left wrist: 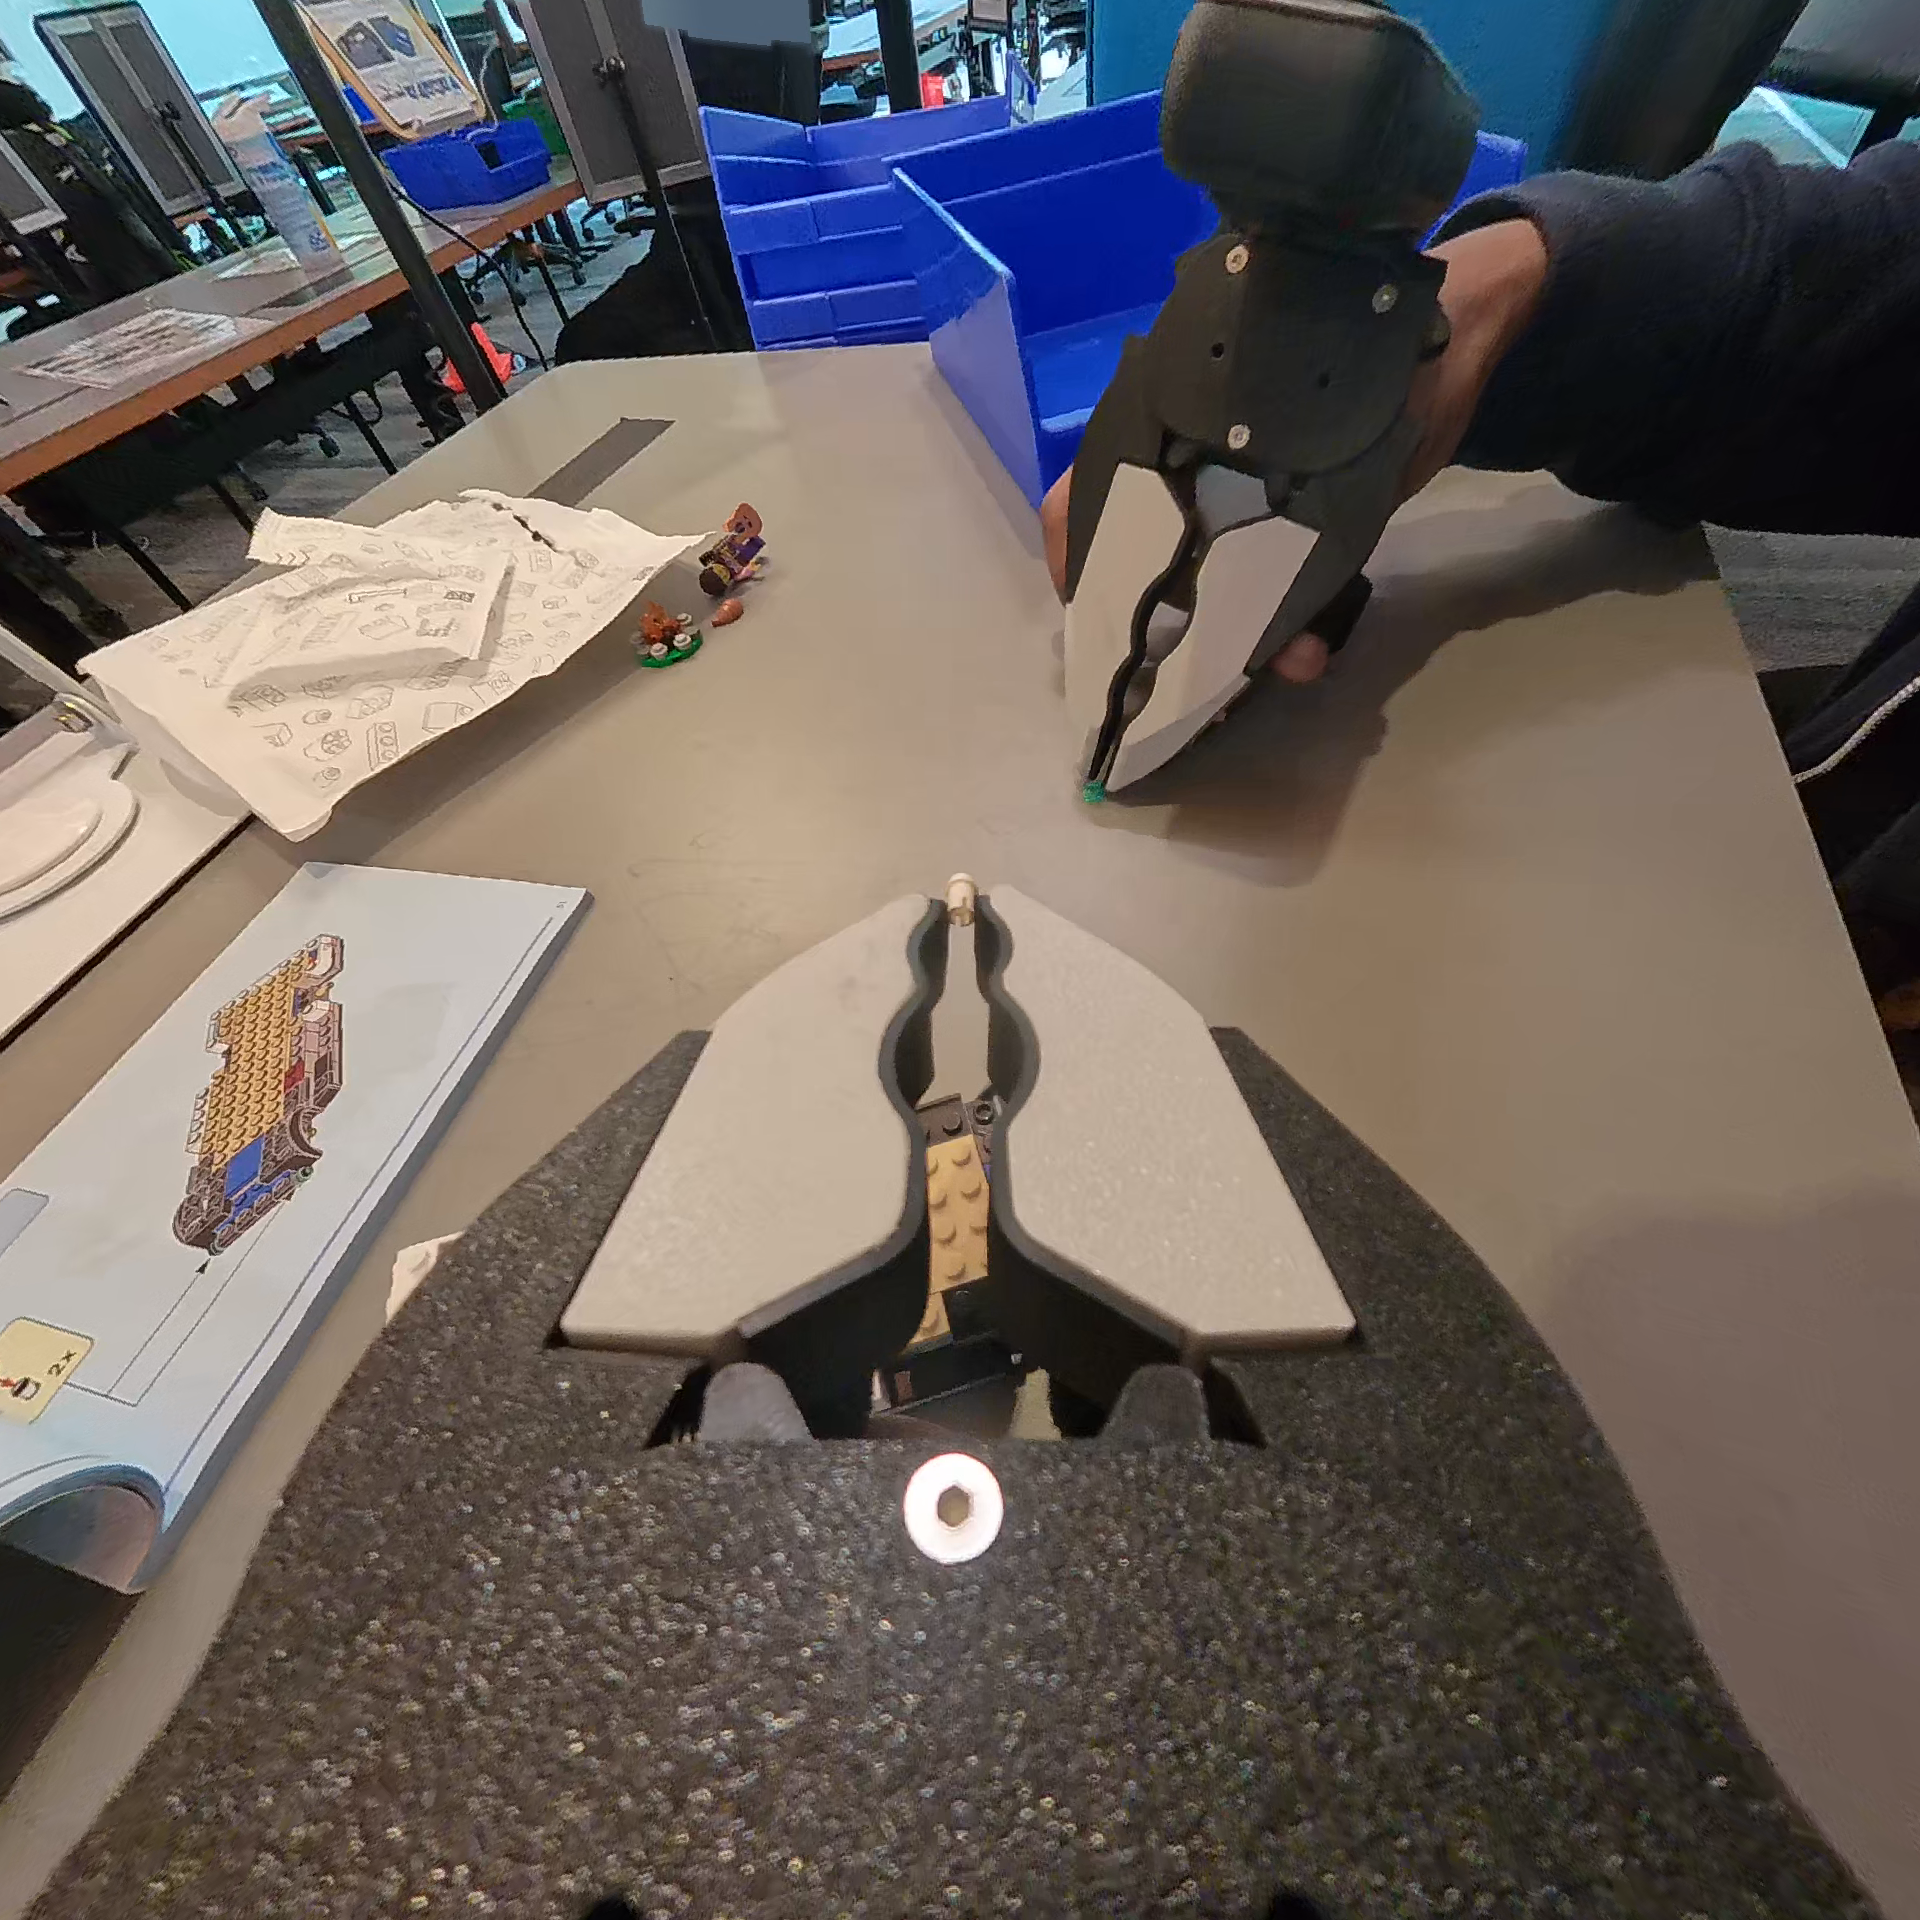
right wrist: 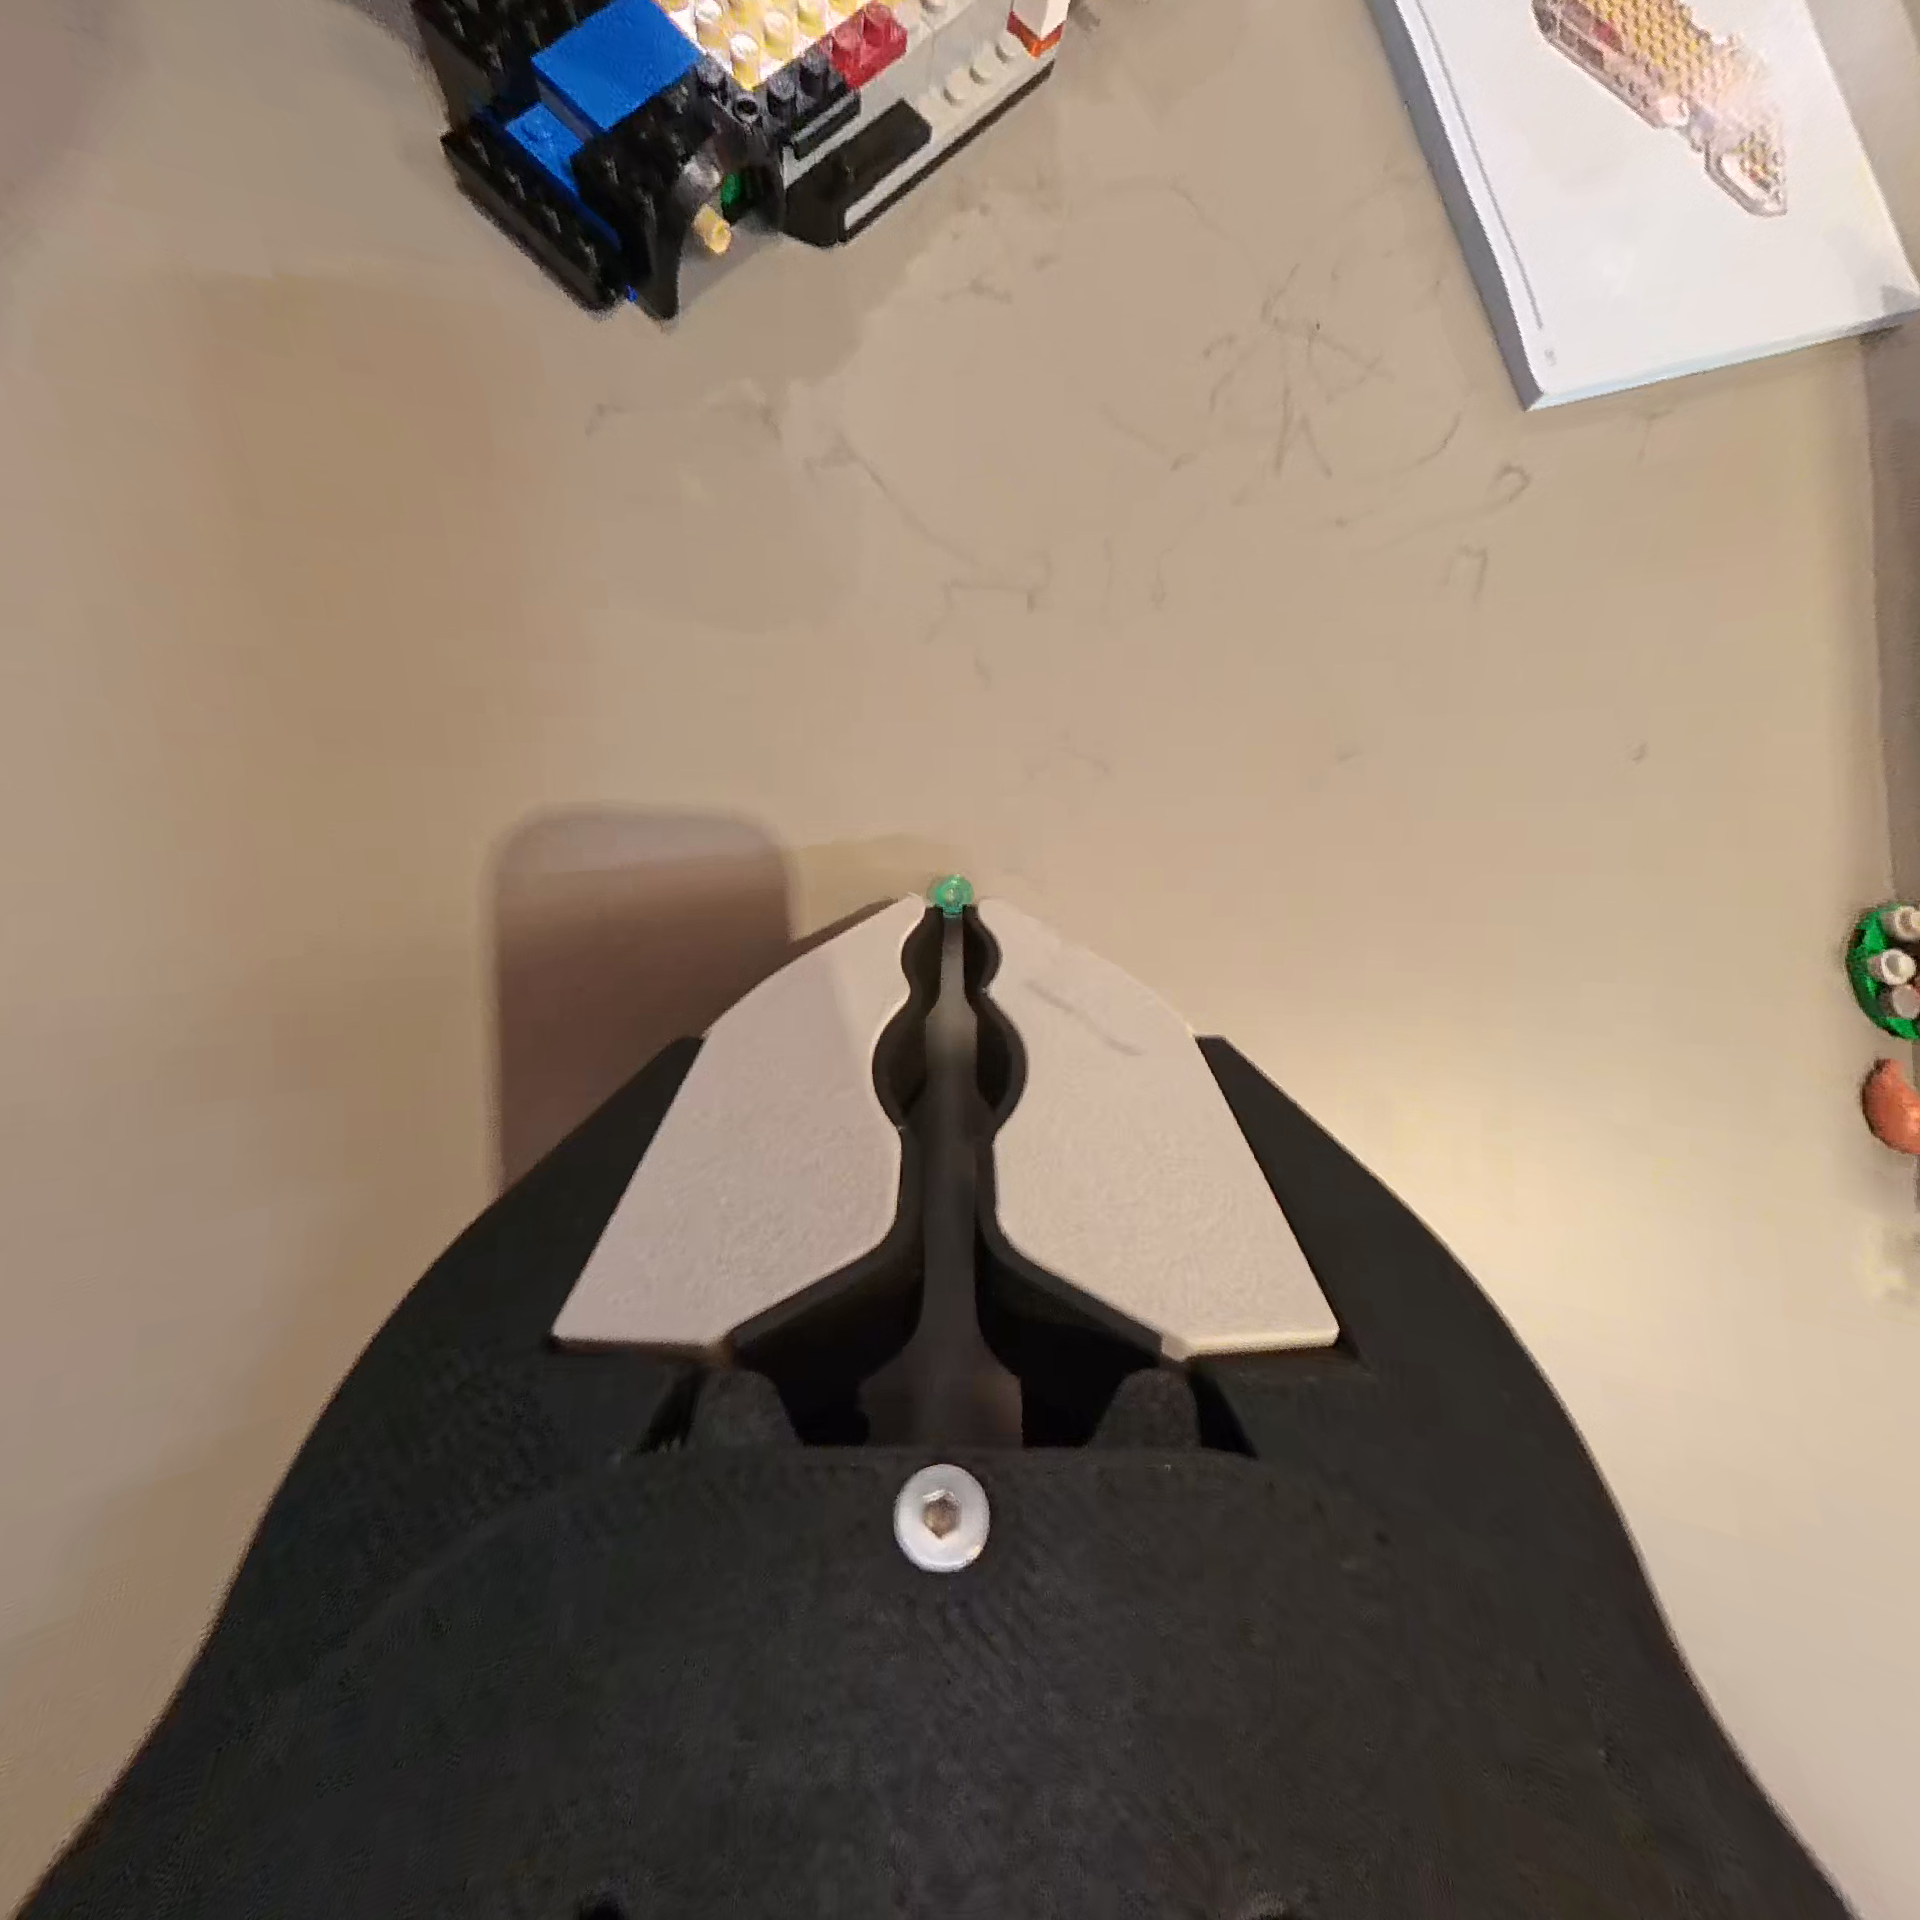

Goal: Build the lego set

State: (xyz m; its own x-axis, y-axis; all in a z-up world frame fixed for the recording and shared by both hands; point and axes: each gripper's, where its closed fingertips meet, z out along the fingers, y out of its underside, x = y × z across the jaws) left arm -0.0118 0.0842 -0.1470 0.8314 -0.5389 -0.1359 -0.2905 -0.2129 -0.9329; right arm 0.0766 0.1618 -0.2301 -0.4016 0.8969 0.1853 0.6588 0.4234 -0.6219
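left wrist view: the left tool [left wrist: 961,914] pinches a small cream plastic peg [left wrist: 959,900] at its tips, clear of the grey table [left wrist: 831,790]. at 1 o'clock the right tool [left wrist: 1101,779] points down.

right wrist view: the right tool's tips nip a tiny translucent green stud [right wrist: 951,894] against the table, with a multicoloured brick model [right wrist: 727,135] at 11 o'clock.

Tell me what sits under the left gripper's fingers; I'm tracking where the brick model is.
Through the gap behind the left gripper fingertips, tan and black studded bricks show below. The fingers cover the rest, so its full shape stays hidden.
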